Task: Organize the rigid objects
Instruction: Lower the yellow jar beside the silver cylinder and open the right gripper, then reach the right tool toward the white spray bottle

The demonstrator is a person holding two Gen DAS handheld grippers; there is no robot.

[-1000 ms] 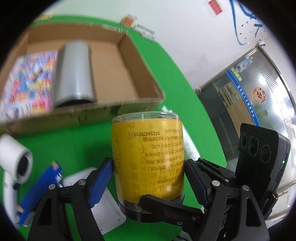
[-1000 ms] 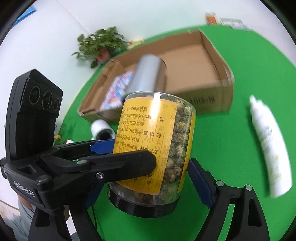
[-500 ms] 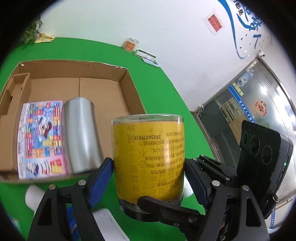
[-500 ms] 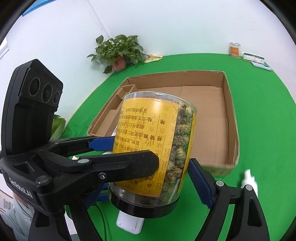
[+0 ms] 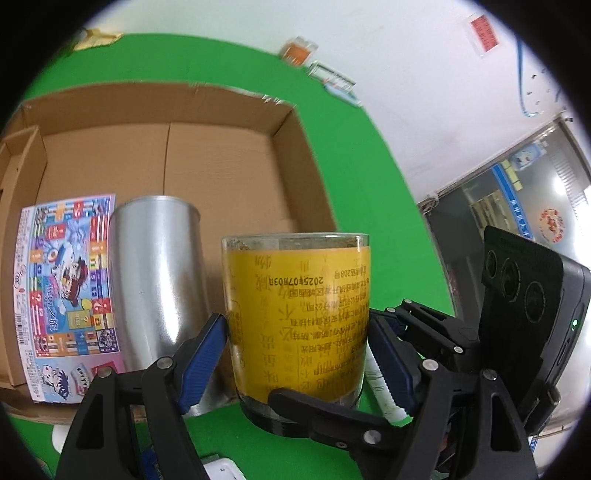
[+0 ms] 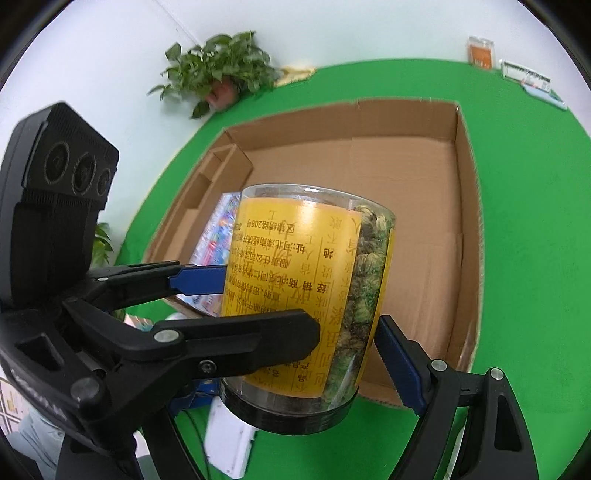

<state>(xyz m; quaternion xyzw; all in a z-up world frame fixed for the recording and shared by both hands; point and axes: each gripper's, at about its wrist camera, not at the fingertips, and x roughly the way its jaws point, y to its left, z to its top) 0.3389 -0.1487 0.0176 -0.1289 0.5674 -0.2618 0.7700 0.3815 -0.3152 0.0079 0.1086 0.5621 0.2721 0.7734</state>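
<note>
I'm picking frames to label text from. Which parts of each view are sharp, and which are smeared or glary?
Left wrist view: the jar label is sharp, the box rim and far clutter smeared, the metal can glary. Right wrist view: jar crisp, the plant smeared.

Potted plant [image 6: 218,79], green tablecloth [image 6: 524,206], red wall notice [image 5: 484,33]

White wall [image 6: 332,29], green tabletop [image 6: 535,184] (potted plant [image 6: 218,74])
</note>
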